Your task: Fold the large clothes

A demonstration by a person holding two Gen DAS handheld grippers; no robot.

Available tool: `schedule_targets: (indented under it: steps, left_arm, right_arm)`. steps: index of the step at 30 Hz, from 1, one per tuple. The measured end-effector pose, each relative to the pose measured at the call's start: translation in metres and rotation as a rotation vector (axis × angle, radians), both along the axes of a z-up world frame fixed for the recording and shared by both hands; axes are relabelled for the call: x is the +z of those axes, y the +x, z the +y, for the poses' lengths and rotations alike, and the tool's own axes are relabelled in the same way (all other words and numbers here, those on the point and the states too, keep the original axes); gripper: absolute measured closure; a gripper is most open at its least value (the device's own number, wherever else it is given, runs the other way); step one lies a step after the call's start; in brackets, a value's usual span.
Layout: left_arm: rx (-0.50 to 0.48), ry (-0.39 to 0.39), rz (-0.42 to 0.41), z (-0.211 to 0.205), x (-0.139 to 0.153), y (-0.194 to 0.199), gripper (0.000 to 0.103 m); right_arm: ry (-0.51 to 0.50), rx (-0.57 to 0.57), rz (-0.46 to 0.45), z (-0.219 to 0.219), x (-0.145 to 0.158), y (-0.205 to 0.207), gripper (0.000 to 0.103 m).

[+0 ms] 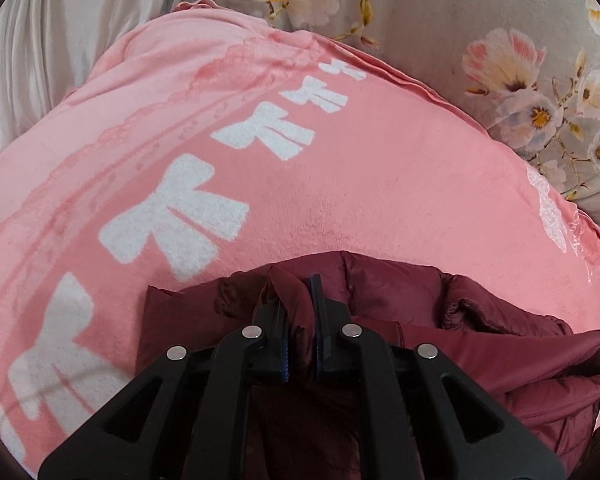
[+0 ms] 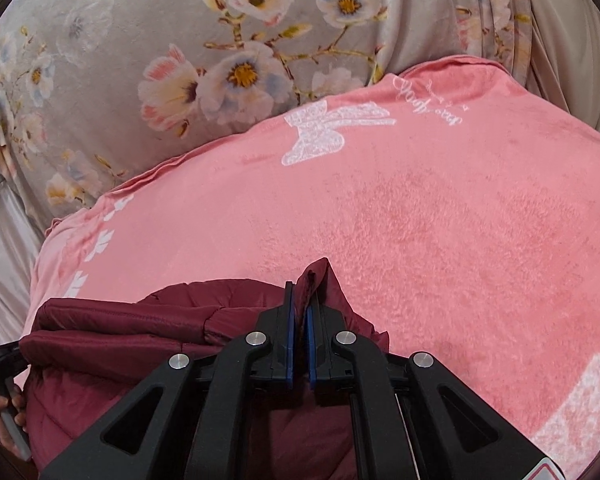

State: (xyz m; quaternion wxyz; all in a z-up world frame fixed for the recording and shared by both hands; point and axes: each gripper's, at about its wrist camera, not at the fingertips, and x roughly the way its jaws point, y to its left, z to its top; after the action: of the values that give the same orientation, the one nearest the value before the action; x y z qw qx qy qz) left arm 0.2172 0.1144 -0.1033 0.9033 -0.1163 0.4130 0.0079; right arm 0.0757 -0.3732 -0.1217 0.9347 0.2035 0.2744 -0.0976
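Left claw [image 1: 300, 304] and right claw [image 2: 302, 300] are each pinching a fold of the maroon puffer jacket [image 2: 140, 344], which is lying bunched on a pink bow-printed blanket [image 2: 440, 220] that is covering a floral bedsheet [image 2: 140, 40].

Little legible writing, only on the pink blanket.
White cursive script on pink blanket [image 2: 420, 200], upper right of right wrist view near the edge, beside a white butterfly print [image 2: 324, 132]: upside down, too small and curled to read. Row of large white block marks [image 1: 172, 216] down the left of left wrist view on same blanket: bow or character shapes, not readable as letters. Red-bordered sticker corner [image 2: 550, 474] at bottom right, on the tool body: cut off, unreadable.
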Motion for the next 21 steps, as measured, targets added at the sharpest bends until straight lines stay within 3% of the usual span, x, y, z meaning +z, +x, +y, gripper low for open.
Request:
schedule_targets:
  steps: [9, 11, 12, 13, 14, 15, 16, 18, 21]
  left_arm:
    - [-0.002, -0.019, -0.018, 0.0, -0.009, 0.002, 0.09]
    - [-0.007, -0.044, -0.025, 0.003, -0.007, 0.001, 0.087]
    - [-0.004, -0.054, -0.028, 0.005, -0.005, 0.0, 0.086]
    - [-0.001, -0.057, -0.038, 0.007, 0.001, -0.003, 0.082]
    - [-0.001, -0.059, -0.051, 0.008, 0.007, -0.007, 0.077]
    - [-0.002, -0.067, -0.073, 0.01, 0.016, -0.013, 0.064]
    - [0.002, -0.074, -0.1, 0.012, 0.026, -0.019, 0.041]
    - [0.053, -0.065, -0.209, 0.02, 0.054, -0.043, 0.021]
    - [0.02, -0.041, -0.326, 0.018, 0.097, -0.075, 0.022]
  right_arm:
    - [-0.012, -0.013, -0.01, 0.003, 0.003, -0.003, 0.093]
    - [-0.021, -0.042, -0.08, 0.004, 0.017, -0.018, 0.083]
    - [-0.03, -0.067, -0.133, 0.004, 0.026, -0.031, 0.069]
    - [-0.036, -0.082, -0.183, 0.005, 0.036, -0.044, 0.056]
    - [-0.04, -0.089, -0.22, 0.005, 0.046, -0.055, 0.054]
    - [-0.048, -0.091, -0.256, 0.006, 0.057, -0.067, 0.054]
    - [-0.059, -0.09, -0.277, 0.008, 0.066, -0.075, 0.054]
    - [-0.109, -0.059, -0.329, 0.019, 0.087, -0.097, 0.056]
    - [-0.157, 0.007, -0.358, 0.043, 0.104, -0.114, 0.069]
